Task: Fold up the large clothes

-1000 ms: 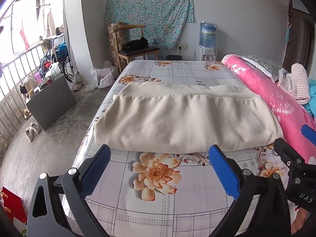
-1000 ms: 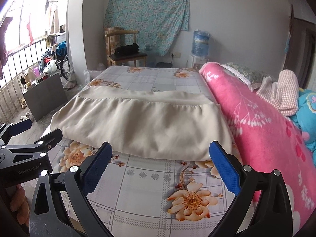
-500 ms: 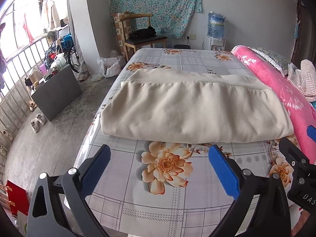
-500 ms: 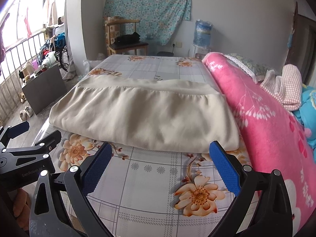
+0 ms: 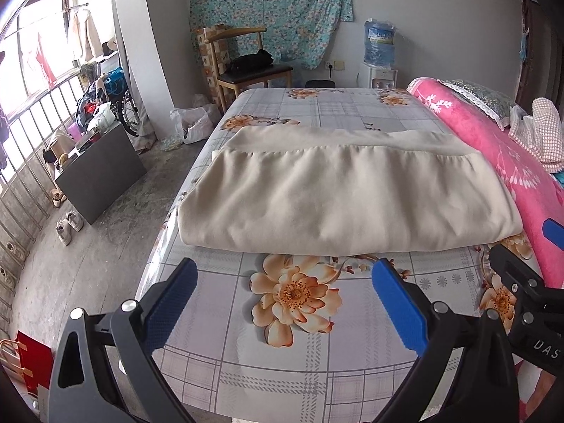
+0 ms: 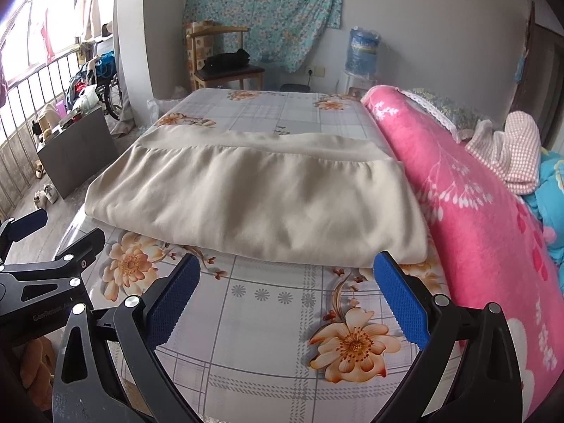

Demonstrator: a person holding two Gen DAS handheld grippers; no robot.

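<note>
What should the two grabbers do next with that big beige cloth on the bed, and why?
Probably move both forward and down to the near edge of the beige garment. The left gripper and right gripper are open, empty and short of that edge, and the garment lies wide, folded only once.

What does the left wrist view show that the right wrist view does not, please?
Only the left wrist view shows the red paper bag on the floor and the open left claw head-on. Only the right wrist view shows the blue bedding behind the checked cloth and the open right claw head-on. Both show the folded beige garment on the flowered bed sheet, the pink blanket and the chair.
</note>
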